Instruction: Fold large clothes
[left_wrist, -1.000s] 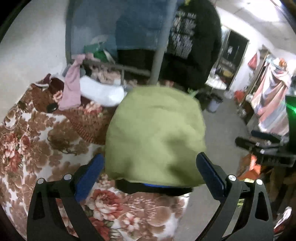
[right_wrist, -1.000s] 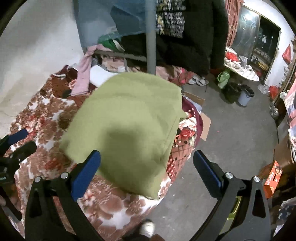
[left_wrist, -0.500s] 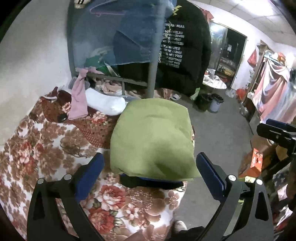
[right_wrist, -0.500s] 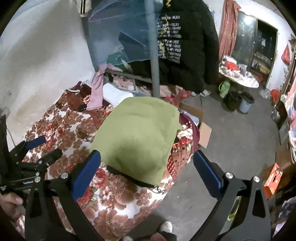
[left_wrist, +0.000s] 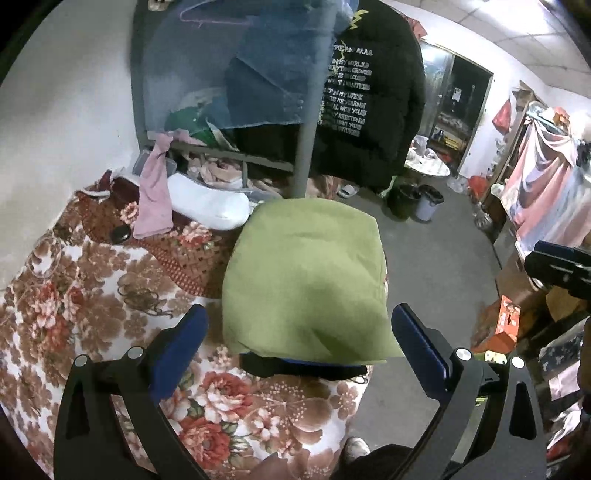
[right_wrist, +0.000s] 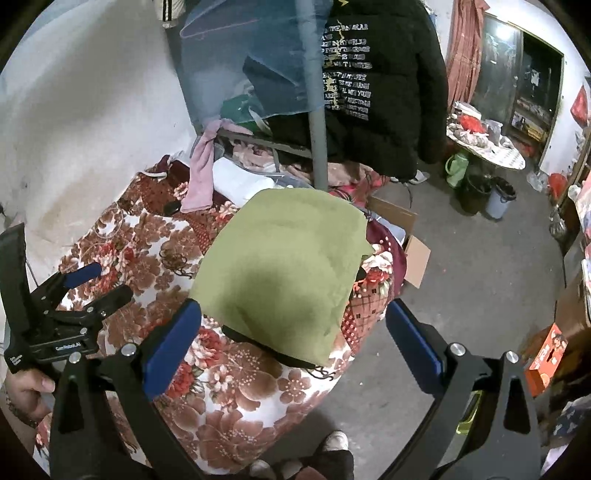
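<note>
Green garment (left_wrist: 306, 280) lying folded on floral bed (left_wrist: 92, 291), near right edge. Left gripper (left_wrist: 299, 332), right gripper (right_wrist: 291, 325) hovering released, gripping nothing. Looking soft, light (limp); pinching near corners.

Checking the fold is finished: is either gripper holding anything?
Nothing. Left gripper and right gripper are open, clear of the green garment.
</note>
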